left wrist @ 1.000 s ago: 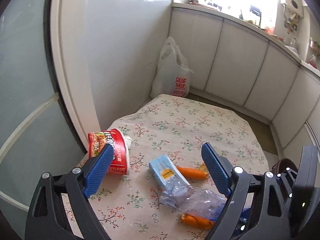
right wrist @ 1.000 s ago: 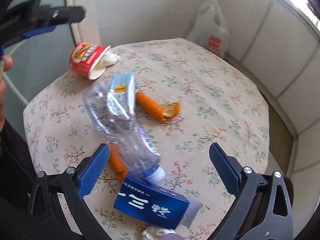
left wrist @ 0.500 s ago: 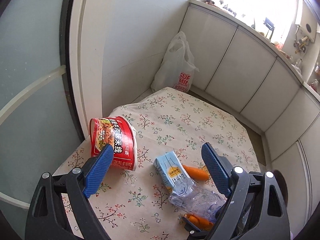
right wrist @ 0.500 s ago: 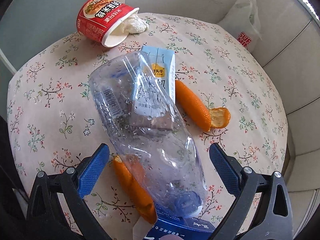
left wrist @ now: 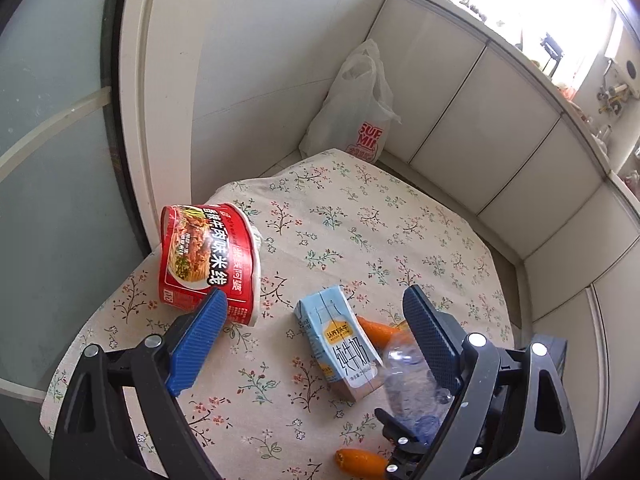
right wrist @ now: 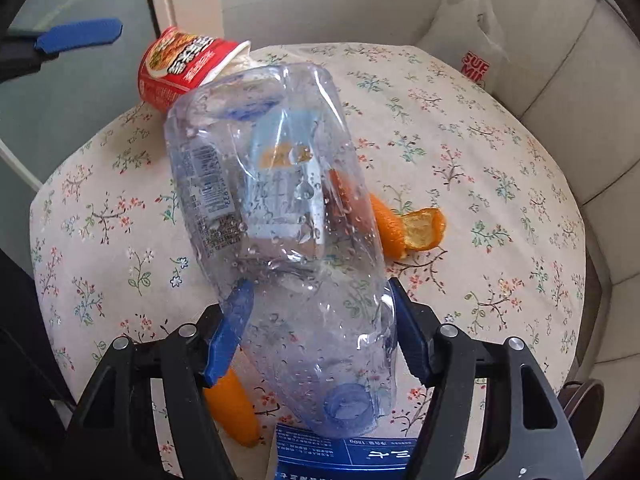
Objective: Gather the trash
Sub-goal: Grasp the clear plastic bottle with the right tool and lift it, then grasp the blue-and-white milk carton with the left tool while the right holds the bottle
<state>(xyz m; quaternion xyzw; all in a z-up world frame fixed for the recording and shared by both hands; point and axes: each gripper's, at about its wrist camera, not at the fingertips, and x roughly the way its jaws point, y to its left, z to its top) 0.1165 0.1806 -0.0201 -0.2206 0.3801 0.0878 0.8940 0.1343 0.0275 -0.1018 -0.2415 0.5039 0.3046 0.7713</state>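
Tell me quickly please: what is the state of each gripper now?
Left gripper: open, nothing between its pads, near the red noodle cup.
Right gripper: closing around the clear plastic bottle; pads at its sides.

R tool (right wrist: 320, 330) closing round bottle (right wrist: 276, 200)

place: home, enclosed balcony | evidence: floral-cloth counter (left wrist: 360, 216); white panelled wall (left wrist: 480, 128) at 1 o'clock; cluttered sunny windowsill (left wrist: 568, 80); shopping bag (left wrist: 356, 108) at 12 o'clock

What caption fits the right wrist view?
Right tool closing around a clear crumpled plastic bottle above the floral tablecloth.
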